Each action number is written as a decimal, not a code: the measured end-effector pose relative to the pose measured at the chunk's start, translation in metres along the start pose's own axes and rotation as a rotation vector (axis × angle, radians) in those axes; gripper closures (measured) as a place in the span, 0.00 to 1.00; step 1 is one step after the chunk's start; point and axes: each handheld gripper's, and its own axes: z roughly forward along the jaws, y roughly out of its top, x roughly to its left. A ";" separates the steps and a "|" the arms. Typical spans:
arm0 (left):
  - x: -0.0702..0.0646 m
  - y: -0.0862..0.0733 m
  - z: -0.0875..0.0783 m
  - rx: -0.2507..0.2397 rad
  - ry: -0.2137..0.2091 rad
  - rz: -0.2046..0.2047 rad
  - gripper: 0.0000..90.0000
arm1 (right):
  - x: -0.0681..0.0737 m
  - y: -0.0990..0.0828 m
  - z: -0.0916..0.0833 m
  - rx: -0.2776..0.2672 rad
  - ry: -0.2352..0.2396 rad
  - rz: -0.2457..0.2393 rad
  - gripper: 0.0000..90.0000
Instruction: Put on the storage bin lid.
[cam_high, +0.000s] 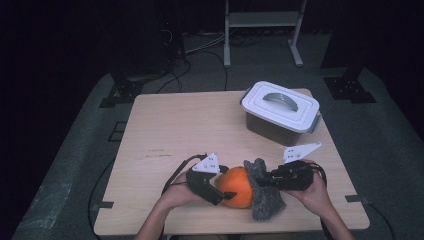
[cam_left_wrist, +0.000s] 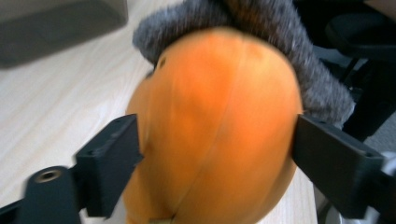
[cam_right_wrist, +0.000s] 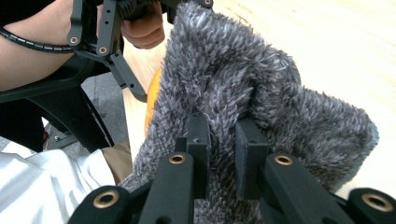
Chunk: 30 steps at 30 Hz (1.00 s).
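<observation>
An orange pumpkin (cam_high: 234, 186) sits on the wooden table (cam_high: 170, 125) near its front edge. My left gripper (cam_high: 216, 190) is at the pumpkin's left side. In the left gripper view its black jaws stand wide on either side of the pumpkin (cam_left_wrist: 215, 130), close against its flanks, and no firm press shows. A grey fuzzy cloth (cam_high: 262, 192) drapes over the pumpkin's right side. My right gripper (cam_high: 270, 179) is shut on a fold of that cloth (cam_right_wrist: 224, 107), with both pads sunk into the pile.
A grey storage box with a white handled lid (cam_high: 280, 112) stands at the table's back right. The person's hands (cam_high: 320, 192) and forearms come in at the front edge. Cables and a metal frame (cam_high: 262, 30) lie on the dark floor beyond.
</observation>
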 end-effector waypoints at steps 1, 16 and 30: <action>0.002 -0.002 0.002 0.010 -0.012 -0.008 0.14 | -0.001 -0.001 -0.001 0.000 -0.002 0.004 0.87; -0.004 0.000 0.000 -0.025 0.037 0.039 0.50 | 0.011 0.014 -0.012 -0.034 -0.035 -0.048 0.87; -0.004 0.004 -0.009 -0.029 0.082 0.029 0.51 | 0.003 0.009 -0.006 -0.050 -0.047 -0.005 0.87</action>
